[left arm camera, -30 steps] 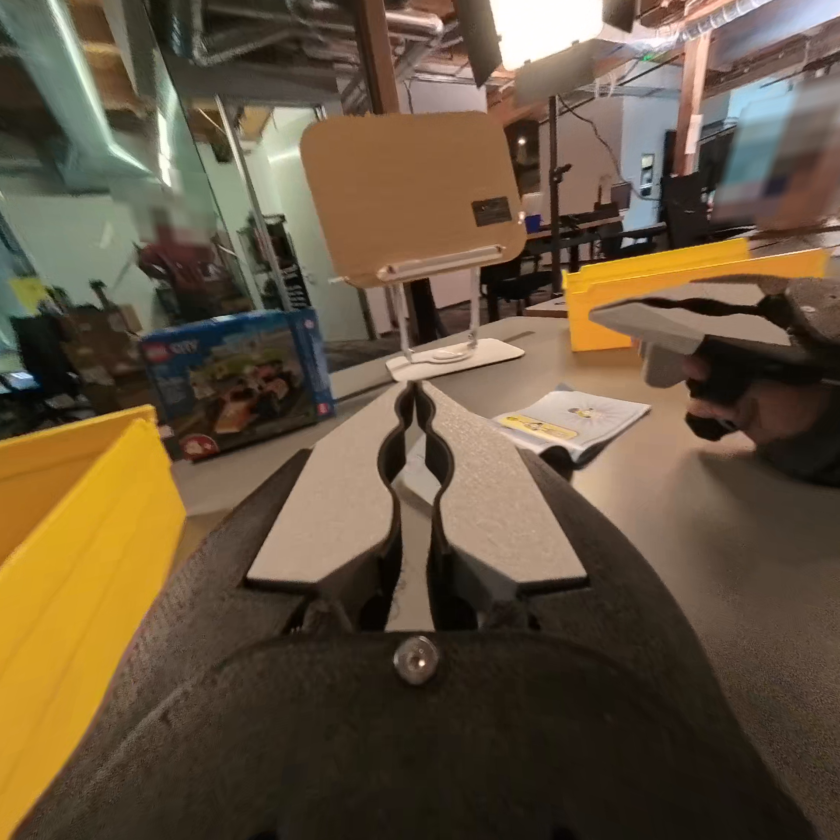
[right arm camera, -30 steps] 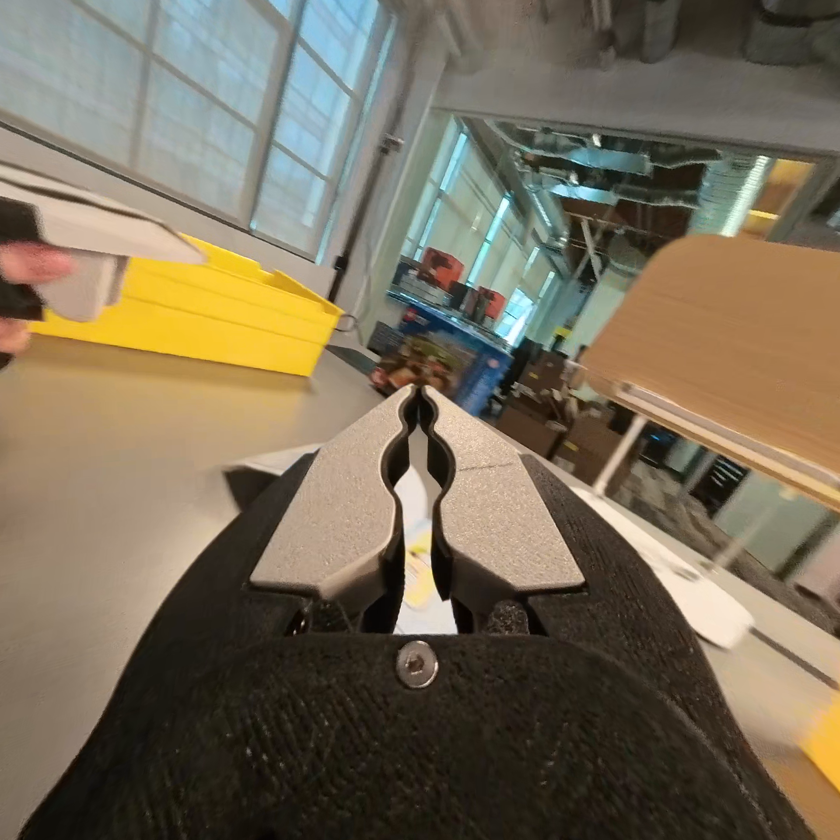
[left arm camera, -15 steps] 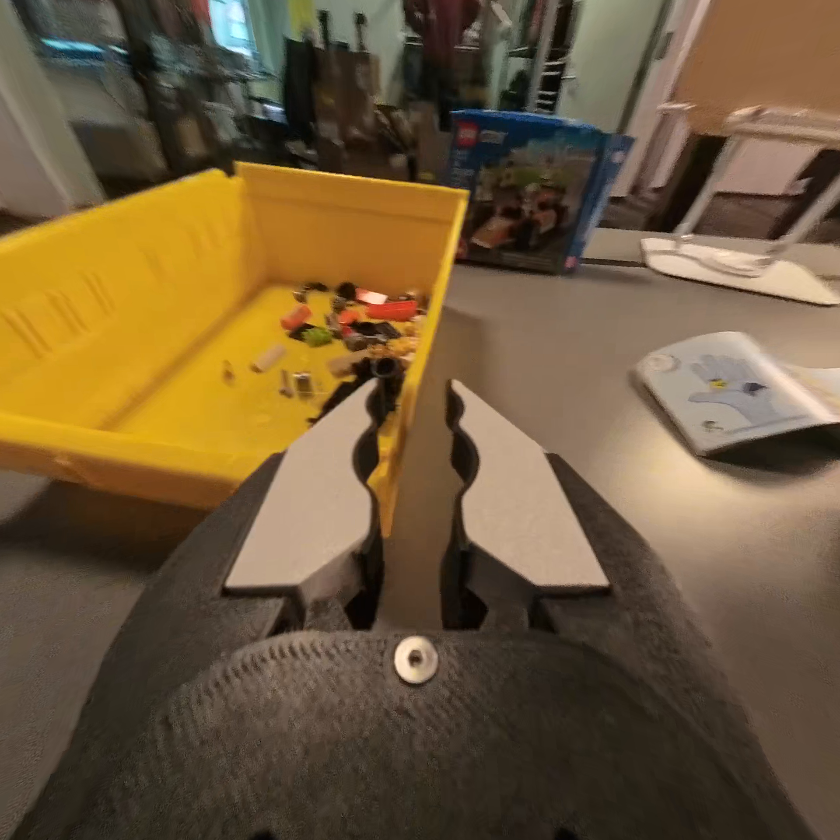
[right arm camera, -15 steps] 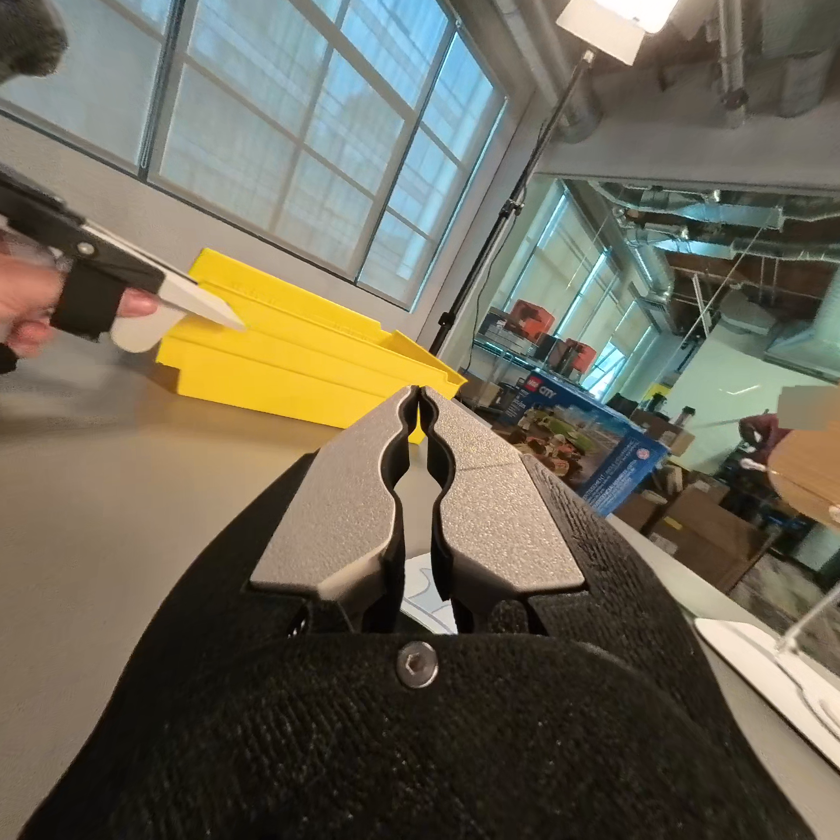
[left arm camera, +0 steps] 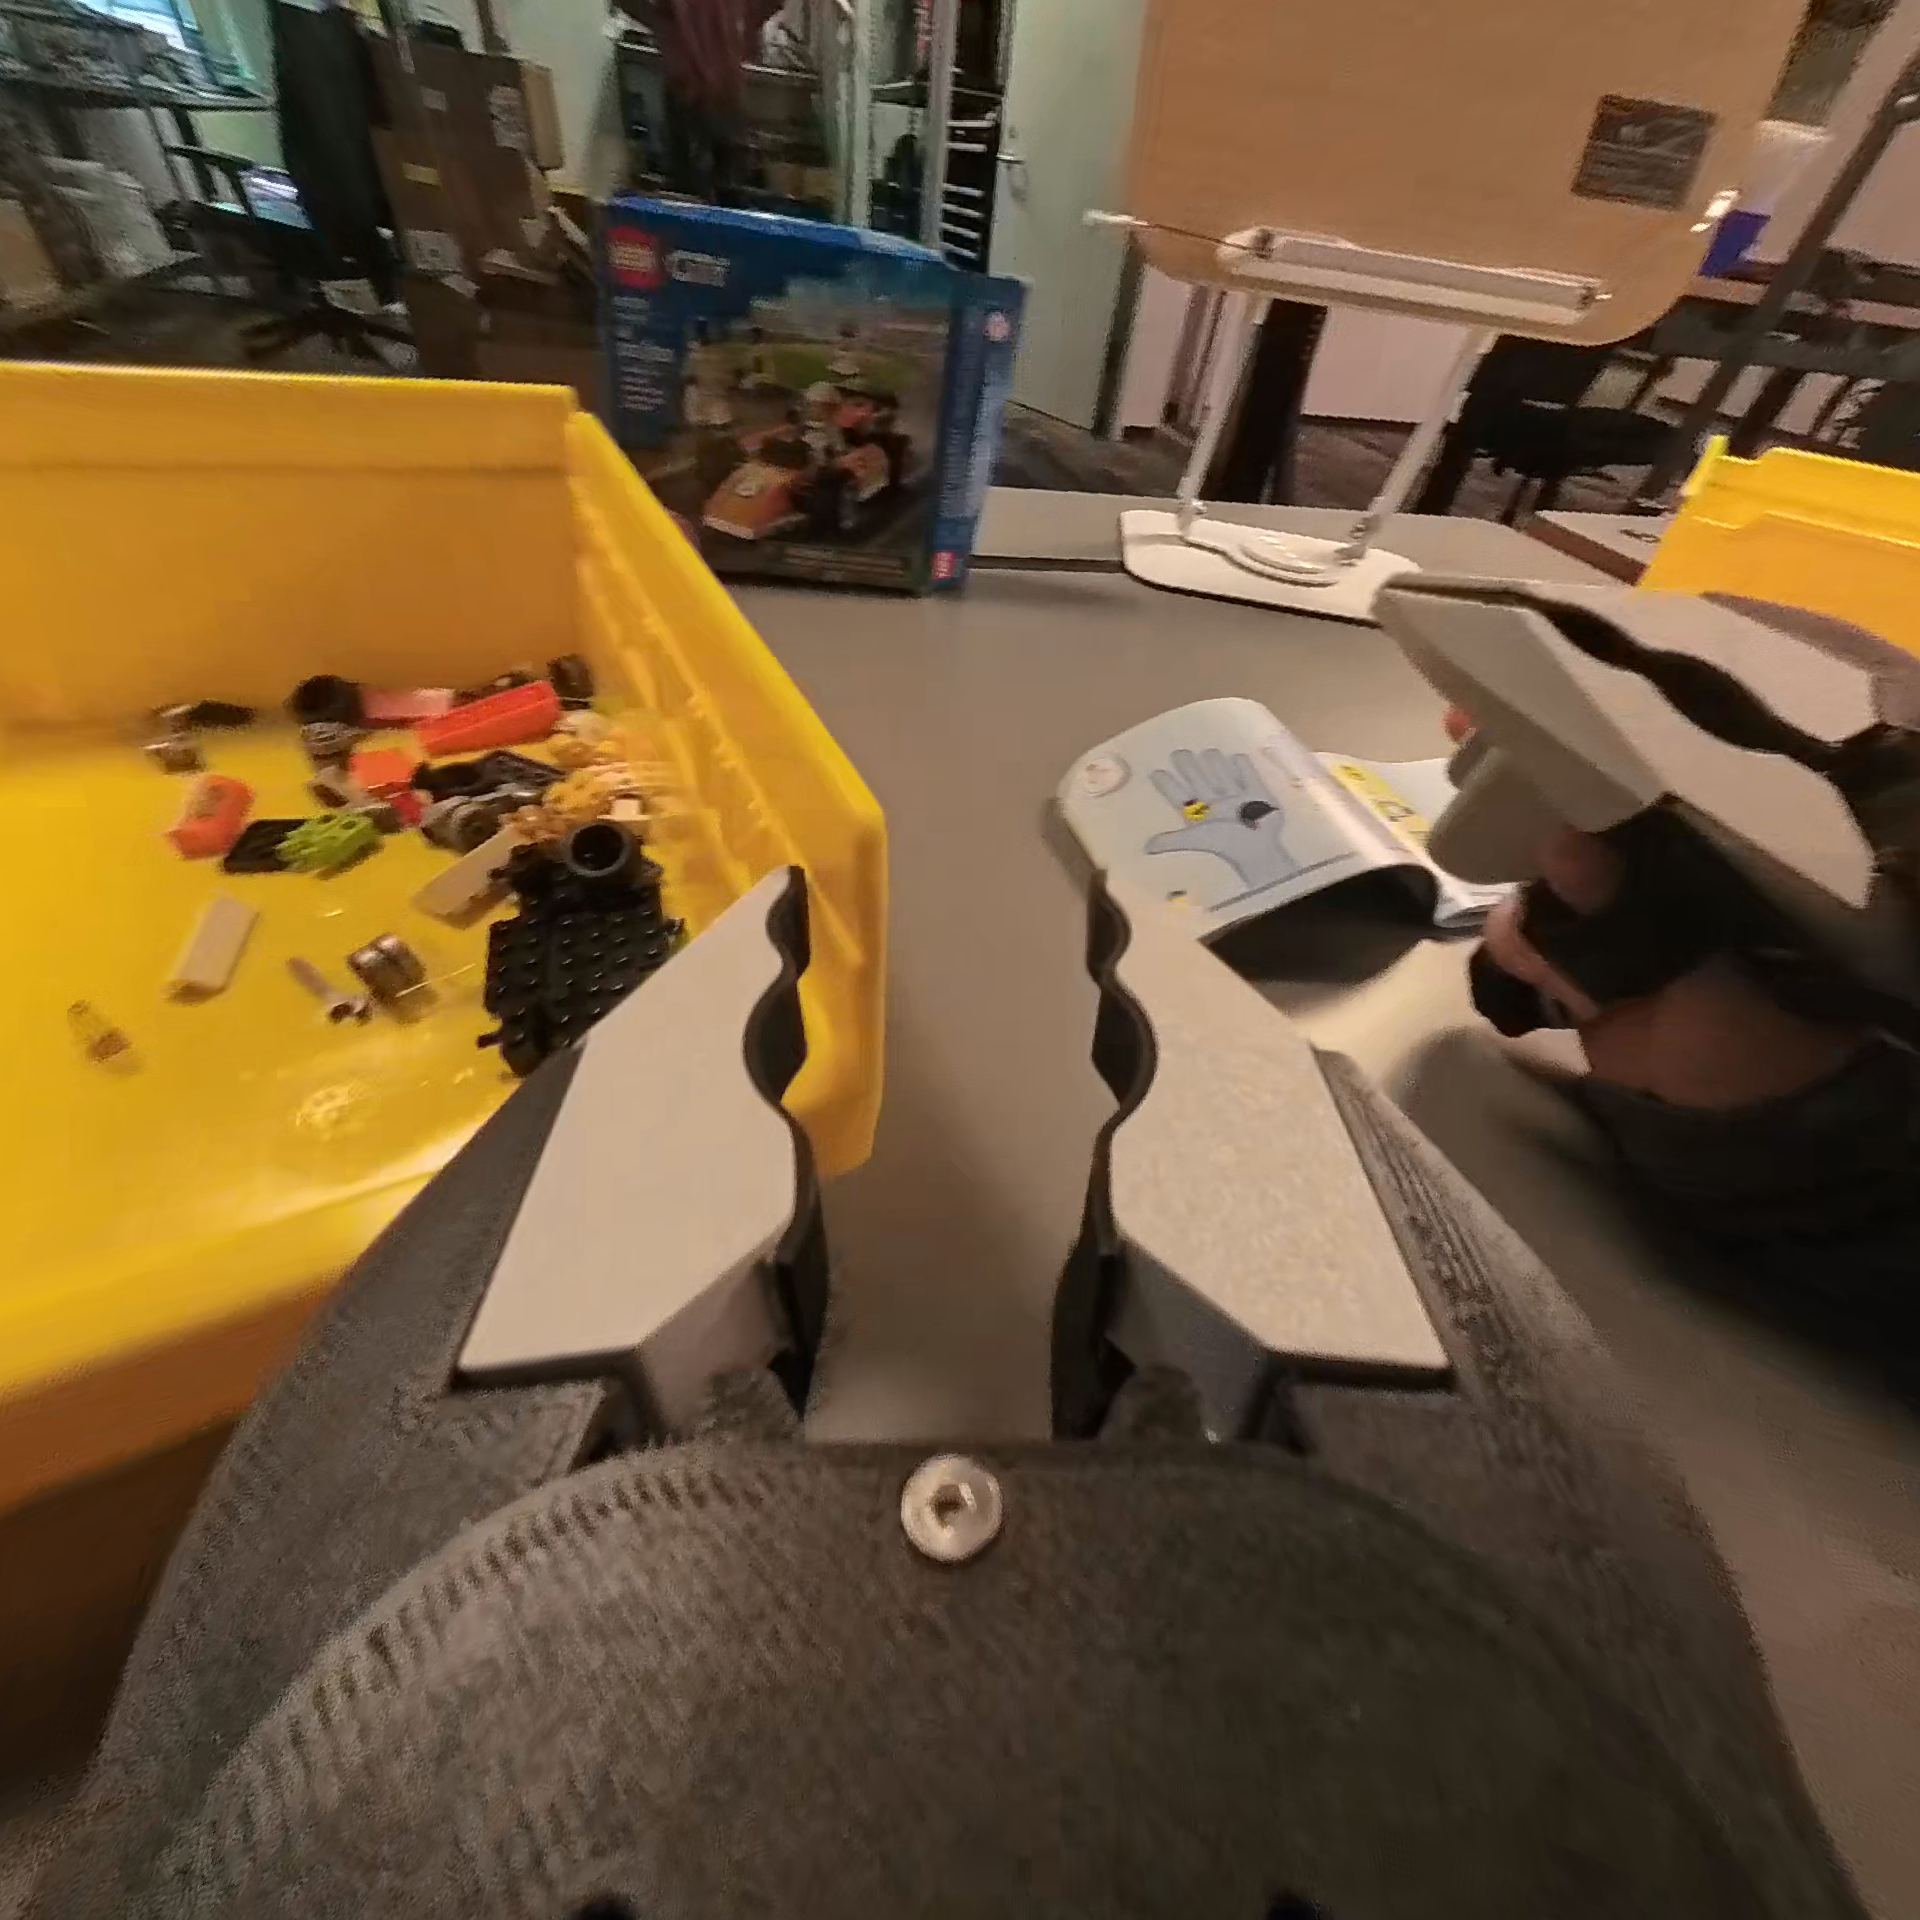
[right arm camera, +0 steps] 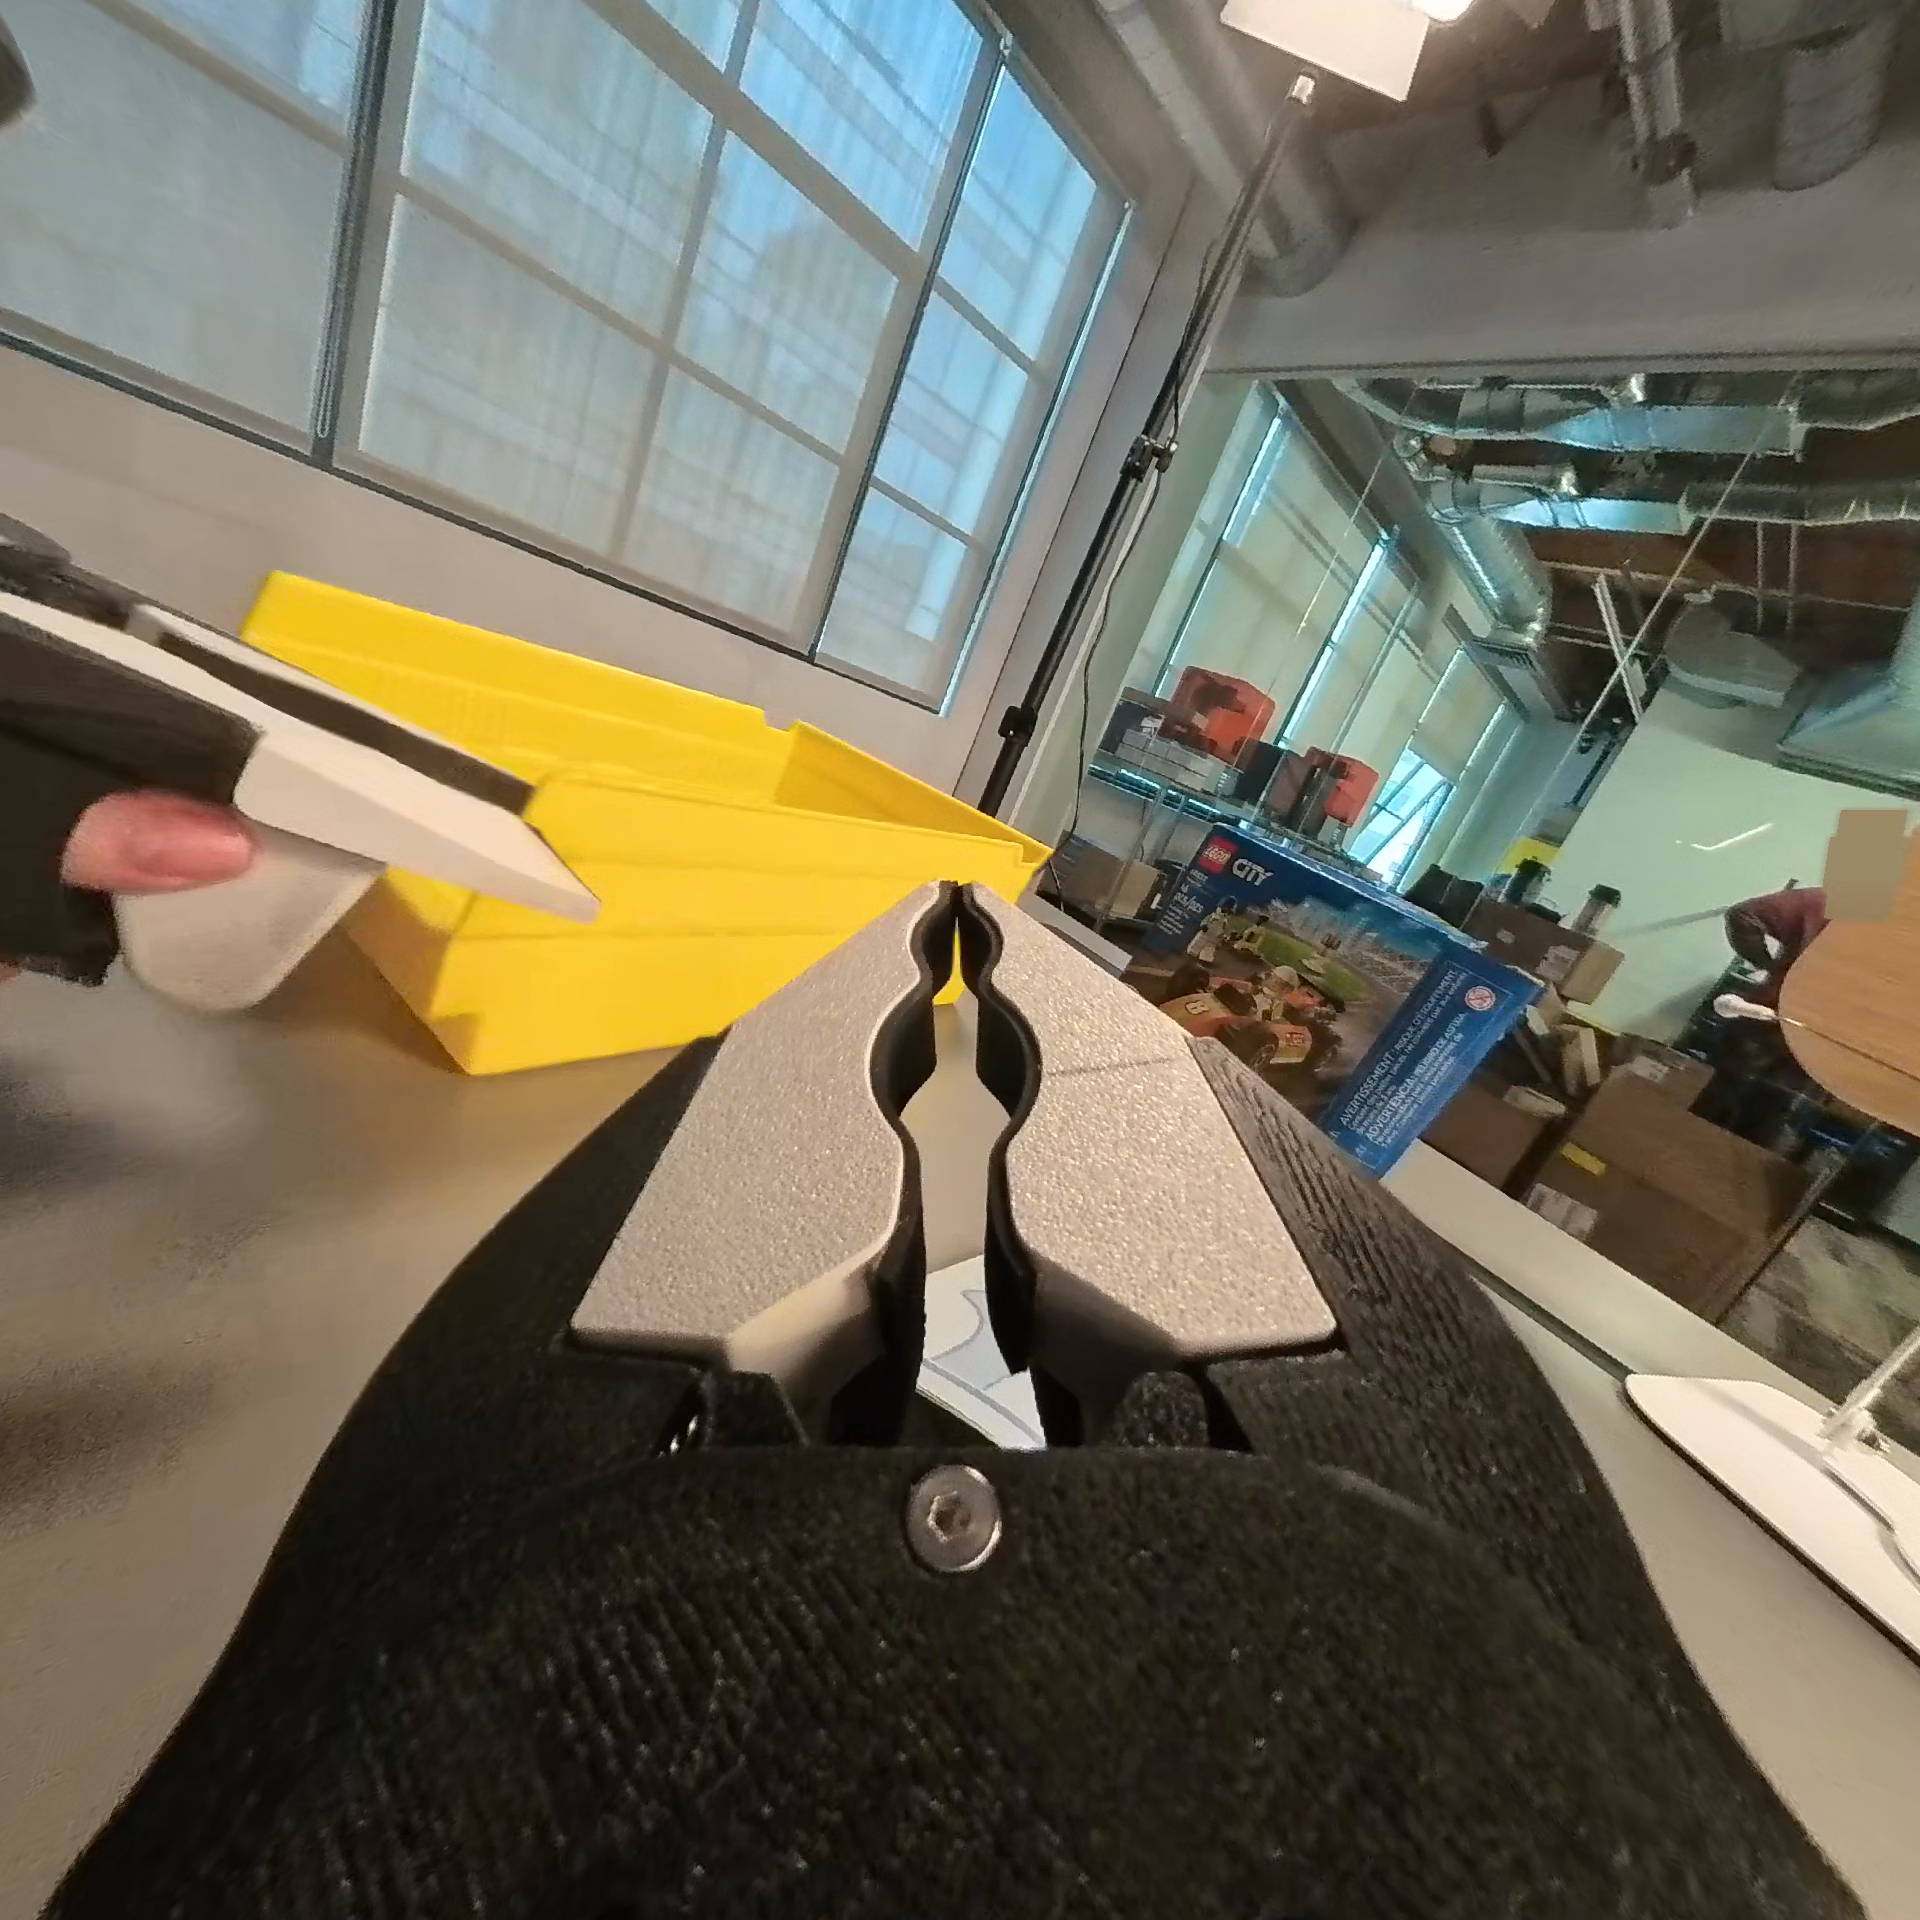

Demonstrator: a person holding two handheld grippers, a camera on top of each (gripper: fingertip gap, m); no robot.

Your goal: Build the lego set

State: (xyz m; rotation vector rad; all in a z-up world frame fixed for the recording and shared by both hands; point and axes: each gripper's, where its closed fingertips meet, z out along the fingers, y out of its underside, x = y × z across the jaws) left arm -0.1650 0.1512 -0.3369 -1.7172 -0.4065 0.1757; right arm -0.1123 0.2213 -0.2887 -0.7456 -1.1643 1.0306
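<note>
Pieces [left arm camera: 468, 831] lie loose in yellow bin [left arm camera: 727, 665]; build not begun. Left gripper [left arm camera: 945, 914] gapes wide, empty; right gripper [right arm camera: 956, 899] closed, empty.

Bricks [left arm camera: 540, 831] in bin [left arm camera: 727, 665], booklet [left arm camera: 1236, 821] right

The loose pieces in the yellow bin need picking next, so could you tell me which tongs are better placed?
Left. The left tongs are open, right at the near wall of the yellow bin holding the pieces. The right tongs are shut, farther away, over the booklet.
</note>
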